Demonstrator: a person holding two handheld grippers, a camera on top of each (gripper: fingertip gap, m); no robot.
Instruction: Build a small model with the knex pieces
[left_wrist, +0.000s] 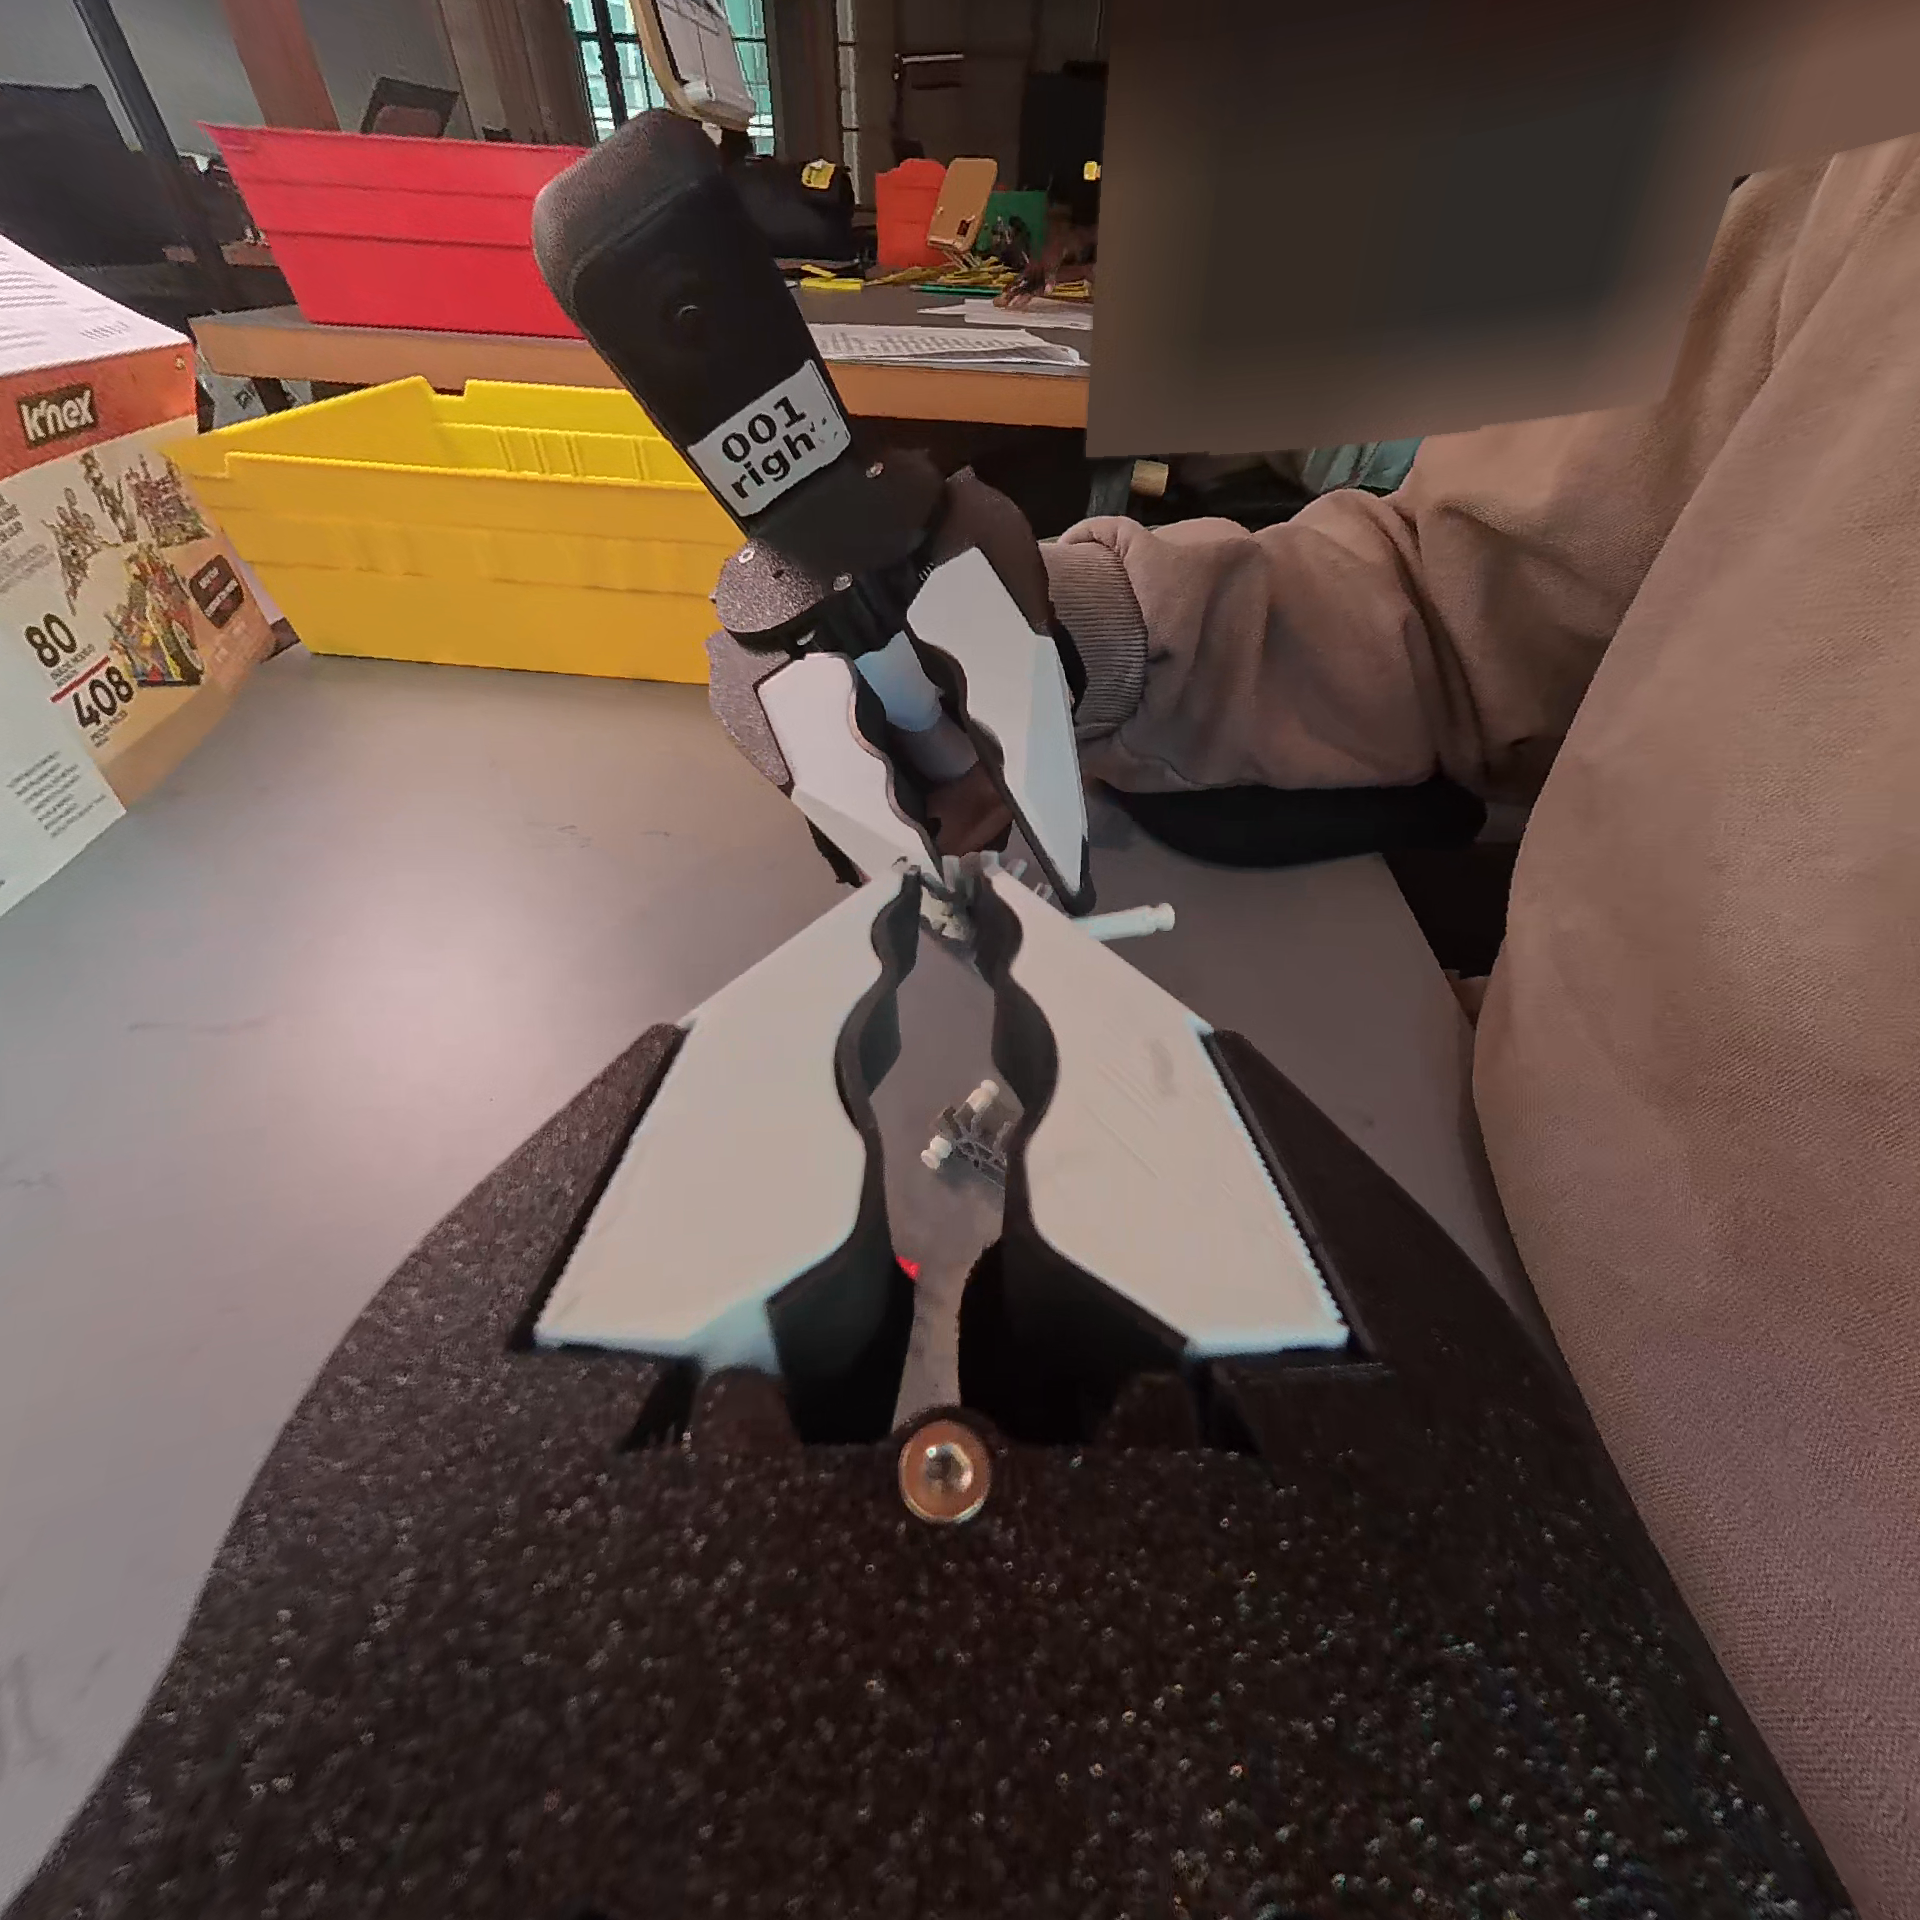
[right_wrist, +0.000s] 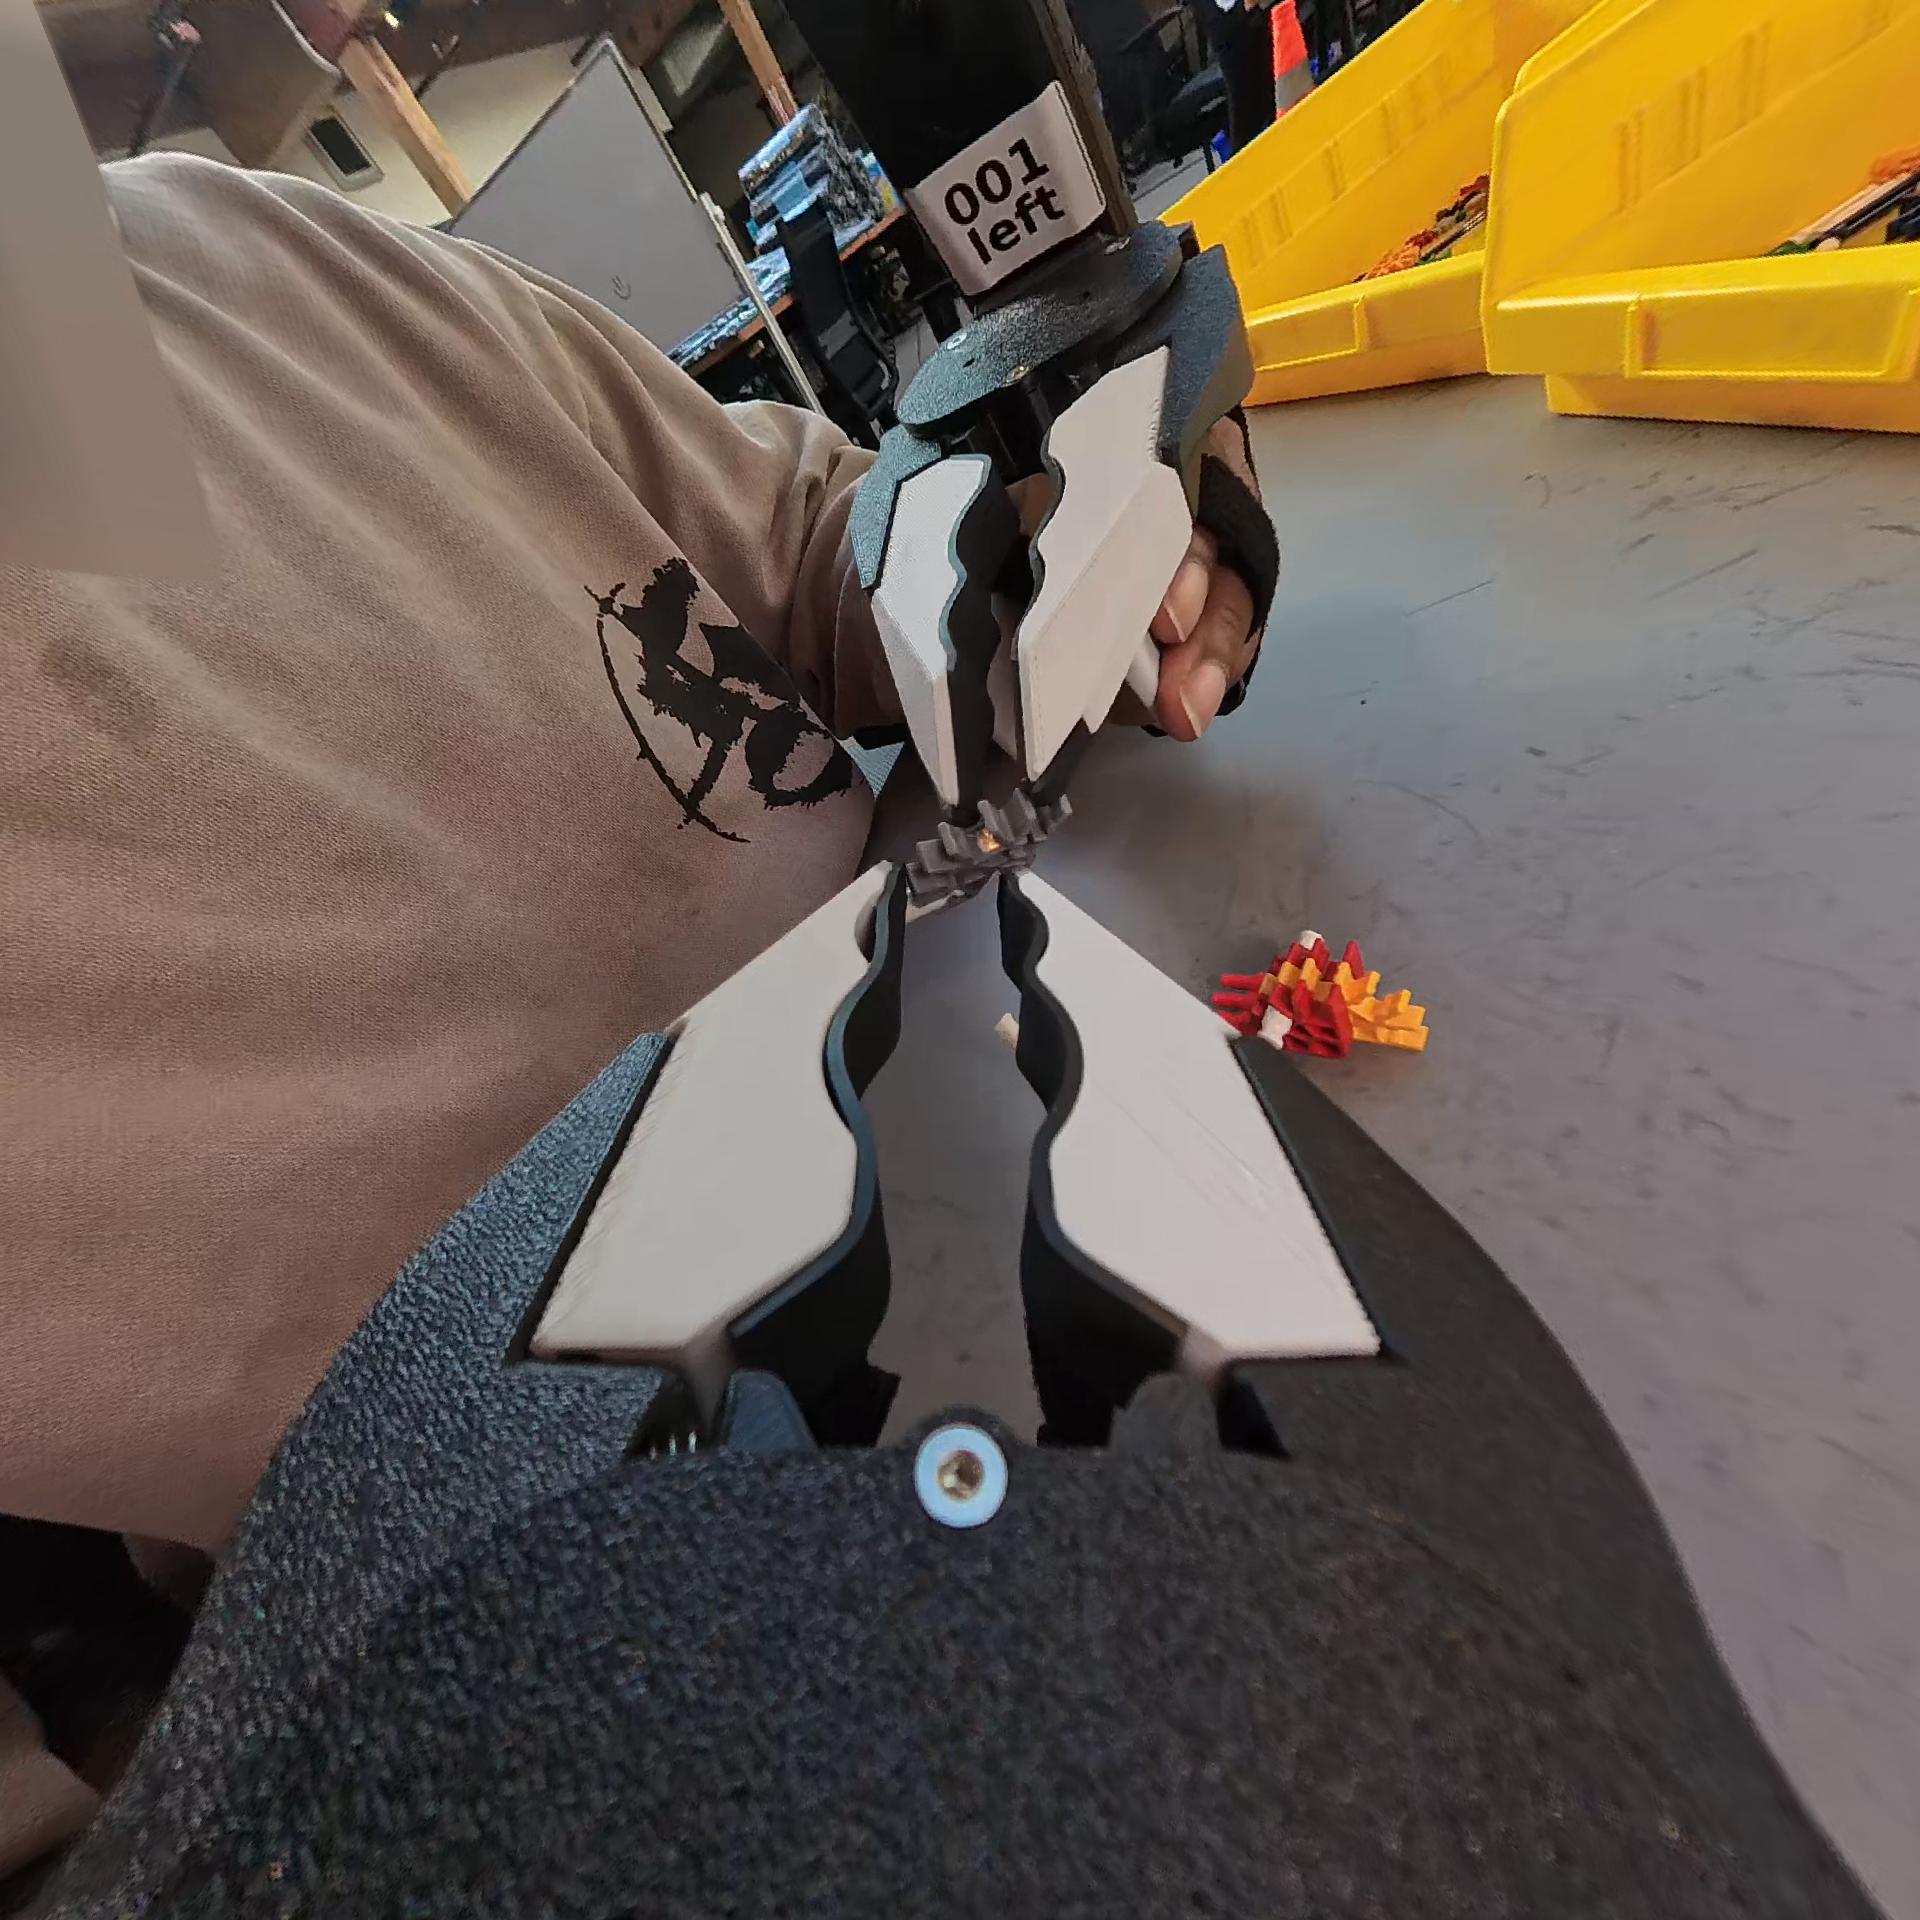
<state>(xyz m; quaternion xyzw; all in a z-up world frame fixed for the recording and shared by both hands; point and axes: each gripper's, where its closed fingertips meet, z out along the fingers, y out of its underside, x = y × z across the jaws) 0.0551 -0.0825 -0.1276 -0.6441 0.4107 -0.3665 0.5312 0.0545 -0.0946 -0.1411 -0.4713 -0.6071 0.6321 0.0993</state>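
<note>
— Holding anything in the left gripper?

— Yes. My left gripper's tips are pinched on a grey toothed connector cluster, held above the grey table. I cannot tell how many pieces make up that cluster; small white rod ends show in it in the left wrist view.

— And the right gripper?

— Its two fingertips sit a little apart at the same cluster, the left-hand tip touching it. I cannot tell whether they are clamped on it.

— What else lies on the table?

— One loose white rod beside the right gripper's tips. One small grey connector piece with white rod ends lies below my left fingers. One red, orange and yellow connector cluster lies near the right gripper, apart from it.

— Containers?

— The right wrist view shows two yellow bins side by side with mixed pieces inside. The left wrist view shows one yellow bin, one red bin behind it, and one printed toy box at the left edge.
</note>
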